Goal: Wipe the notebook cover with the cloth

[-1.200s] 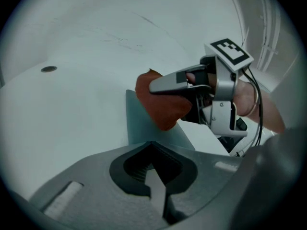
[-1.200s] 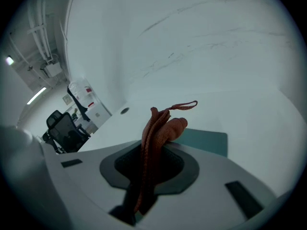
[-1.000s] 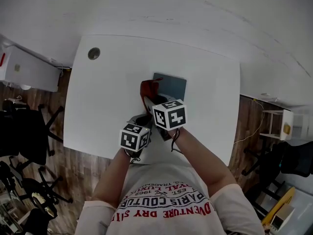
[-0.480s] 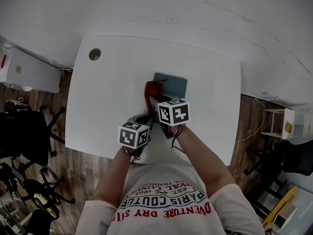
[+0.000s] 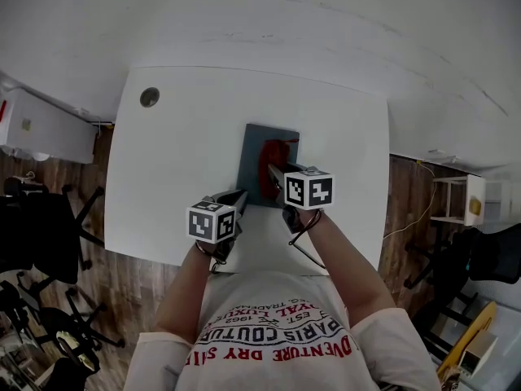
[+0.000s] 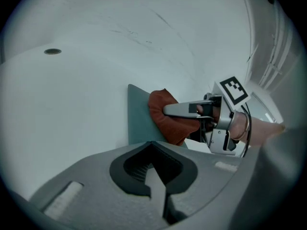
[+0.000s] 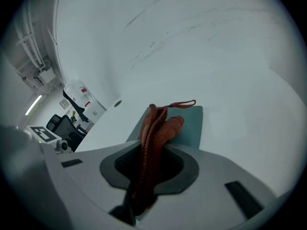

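Observation:
A dark teal notebook (image 5: pixel 251 155) lies flat on the white table (image 5: pixel 175 165). A red cloth (image 5: pixel 274 158) rests bunched on the right half of its cover. My right gripper (image 5: pixel 276 174) is shut on the cloth and holds it down on the cover. The right gripper view shows the cloth (image 7: pixel 158 123) running out of the jaws onto the notebook (image 7: pixel 193 126). My left gripper (image 5: pixel 237 199) is shut at the notebook's near left corner, with nothing between its jaws. From the left gripper view, the cloth (image 6: pixel 165 124) and notebook (image 6: pixel 138 121) lie just ahead.
A round cable hole (image 5: pixel 149 97) sits in the table's far left corner. A white cabinet (image 5: pixel 45 125) and office chairs (image 5: pixel 37 226) stand on the wooden floor to the left. The table's near edge runs just under my hands.
My right gripper has dragged the cloth from the notebook's left edge across to the right part of the cover. The left gripper has stayed at the near left corner.

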The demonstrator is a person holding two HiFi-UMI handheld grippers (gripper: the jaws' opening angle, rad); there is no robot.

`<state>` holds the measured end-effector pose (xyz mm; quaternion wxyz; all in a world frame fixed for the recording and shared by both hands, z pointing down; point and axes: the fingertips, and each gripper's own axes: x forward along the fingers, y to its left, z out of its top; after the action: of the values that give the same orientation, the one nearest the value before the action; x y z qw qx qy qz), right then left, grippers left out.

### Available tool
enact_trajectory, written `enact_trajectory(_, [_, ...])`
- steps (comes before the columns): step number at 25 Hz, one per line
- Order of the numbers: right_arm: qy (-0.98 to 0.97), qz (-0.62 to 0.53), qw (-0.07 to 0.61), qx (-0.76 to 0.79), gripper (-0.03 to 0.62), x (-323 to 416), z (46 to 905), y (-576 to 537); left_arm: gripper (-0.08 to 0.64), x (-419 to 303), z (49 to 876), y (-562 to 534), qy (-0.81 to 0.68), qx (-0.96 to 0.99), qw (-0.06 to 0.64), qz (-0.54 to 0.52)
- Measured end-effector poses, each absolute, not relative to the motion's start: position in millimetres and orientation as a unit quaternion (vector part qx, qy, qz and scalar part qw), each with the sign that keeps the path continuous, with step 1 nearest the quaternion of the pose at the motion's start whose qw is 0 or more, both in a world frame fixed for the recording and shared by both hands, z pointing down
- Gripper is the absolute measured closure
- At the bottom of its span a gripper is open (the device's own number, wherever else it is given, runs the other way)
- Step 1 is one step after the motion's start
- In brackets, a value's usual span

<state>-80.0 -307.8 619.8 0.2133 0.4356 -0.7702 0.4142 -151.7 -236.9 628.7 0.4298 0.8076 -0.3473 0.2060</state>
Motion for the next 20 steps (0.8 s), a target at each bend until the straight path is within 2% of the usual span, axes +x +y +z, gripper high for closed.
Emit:
enact_trajectory(12, [-0.733,0.407,0.234,0.493,0.511,-5.8,616.5,-294.8,0.551,-144.1,627.3,-227.4,-0.319,0.815,0.431,0.22])
enact_trajectory(20, [-0.771,0.397,0.211,0.451,0.511,-51.0,590.6,-278.8,0.551,-148.0,626.8,-226.7,-0.327,0.82,0.394,0.256])
